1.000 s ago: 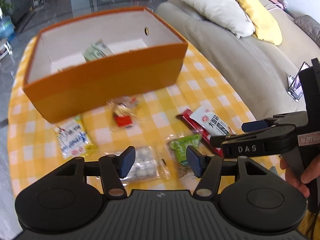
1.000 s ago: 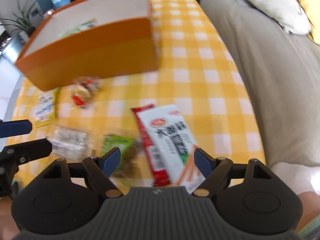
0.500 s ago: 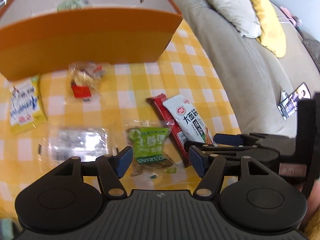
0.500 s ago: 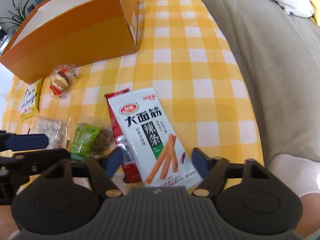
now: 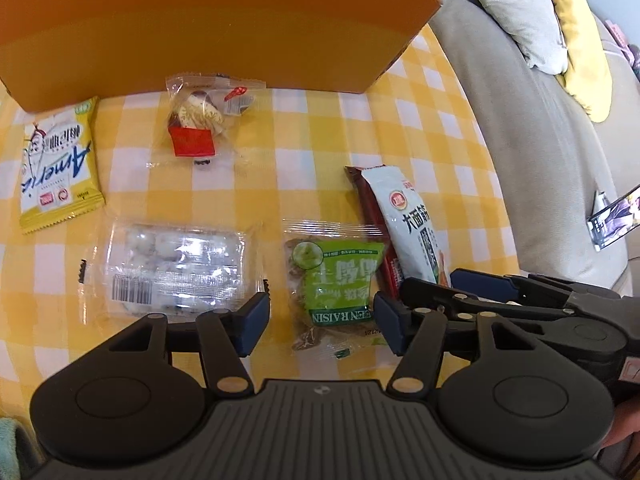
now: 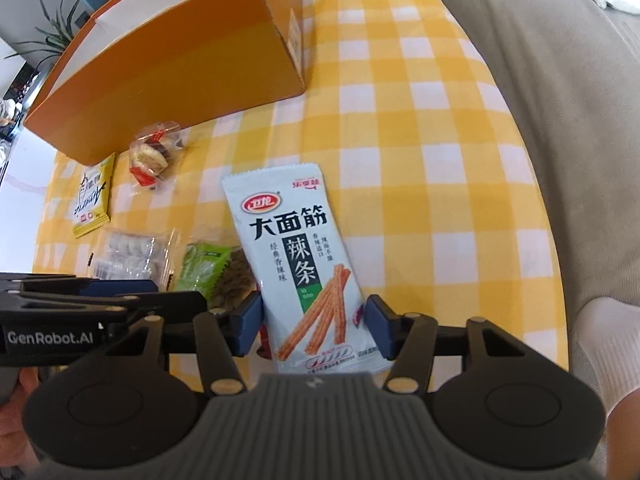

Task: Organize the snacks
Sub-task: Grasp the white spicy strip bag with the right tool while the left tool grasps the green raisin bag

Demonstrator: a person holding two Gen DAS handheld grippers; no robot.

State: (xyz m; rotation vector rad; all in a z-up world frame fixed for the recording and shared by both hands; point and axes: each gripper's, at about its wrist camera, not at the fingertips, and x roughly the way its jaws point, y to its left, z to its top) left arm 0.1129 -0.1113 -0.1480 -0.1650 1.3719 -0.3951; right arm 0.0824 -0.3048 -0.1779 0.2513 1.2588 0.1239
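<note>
A green raisin packet [image 5: 332,288] lies flat on the yellow checked tablecloth [image 5: 320,140]. My left gripper [image 5: 322,320] hangs low over it with a finger on each side. Its jaws are closing, and the pads do not visibly squeeze the wrapper. Beside it lies a white spicy-strip packet [image 6: 296,256] on top of a red packet [image 5: 372,216]. My right gripper [image 6: 314,326] straddles the white packet's near end, jaws closing, pads at its edges, the wrapper still flat. The orange box [image 5: 200,20] stands behind the snacks.
A yellow packet [image 5: 56,160], a clear pastry packet with a red label [image 5: 196,120] and a clear pack of white sweets [image 5: 176,264] lie left of the raisins. A beige sofa [image 5: 520,120] with cushions runs along the right, a phone [image 5: 612,220] on it. A white sock [image 6: 608,340] shows.
Both grippers have come down closer to the table. The left one shifted from over the clear pack to the raisin packet. The right jaws narrowed around the white packet.
</note>
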